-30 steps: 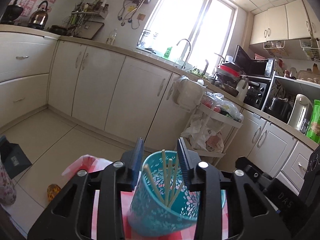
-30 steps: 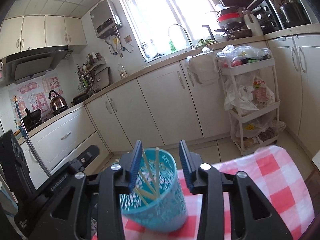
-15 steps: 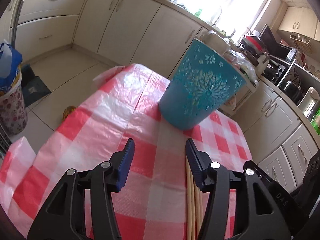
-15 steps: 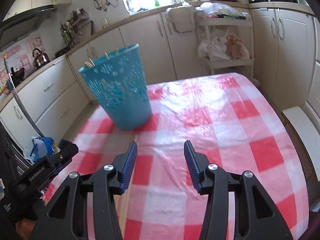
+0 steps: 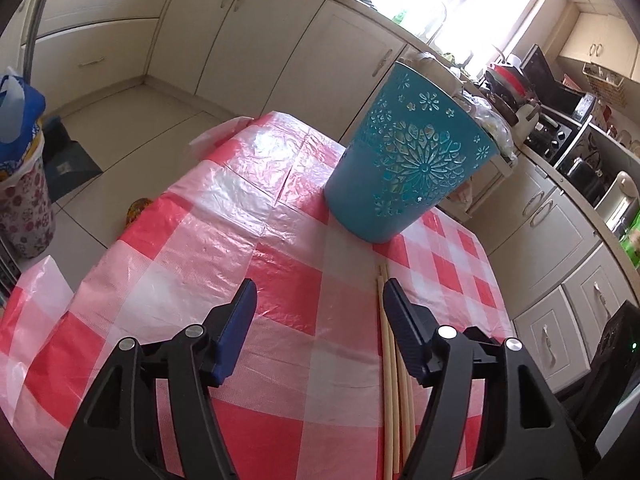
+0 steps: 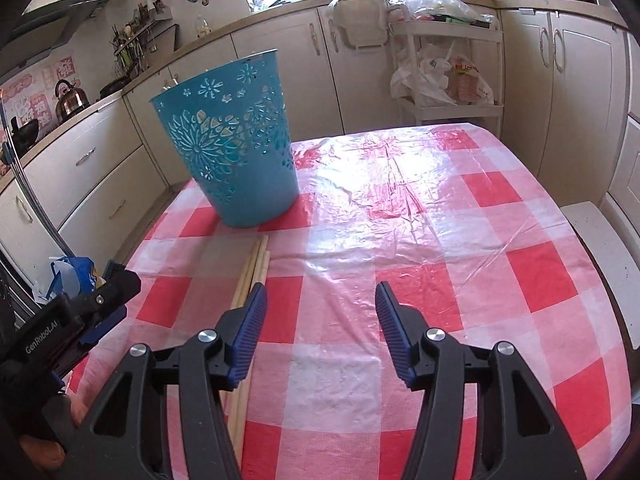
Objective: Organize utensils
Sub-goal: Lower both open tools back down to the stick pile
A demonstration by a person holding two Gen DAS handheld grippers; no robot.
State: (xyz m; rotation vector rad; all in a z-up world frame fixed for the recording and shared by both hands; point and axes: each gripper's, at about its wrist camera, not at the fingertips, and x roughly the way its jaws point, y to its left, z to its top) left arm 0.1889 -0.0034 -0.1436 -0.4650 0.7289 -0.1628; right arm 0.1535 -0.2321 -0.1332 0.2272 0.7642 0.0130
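Observation:
A teal perforated basket (image 5: 408, 168) stands upright on the red-and-white checked tablecloth (image 5: 240, 216); it also shows in the right wrist view (image 6: 232, 148), with chopstick tips just visible at its rim. Several pale wooden chopsticks (image 5: 390, 364) lie side by side on the cloth in front of it, also in the right wrist view (image 6: 252, 272). My left gripper (image 5: 320, 300) is open and empty, its right finger beside the chopsticks. My right gripper (image 6: 318, 300) is open and empty, its left finger over the chopsticks. The left gripper (image 6: 80, 320) shows at the right wrist view's left edge.
The table's far edge drops to a tiled floor (image 5: 120, 120). Cream kitchen cabinets (image 6: 280, 60) run behind. A white trolley with bags (image 6: 444, 68) stands at the back right. A patterned bin with a blue bag (image 5: 20, 184) stands on the left.
Both grippers have pulled back and up from the basket rim to the near part of the table. The chopsticks on the cloth have come into view.

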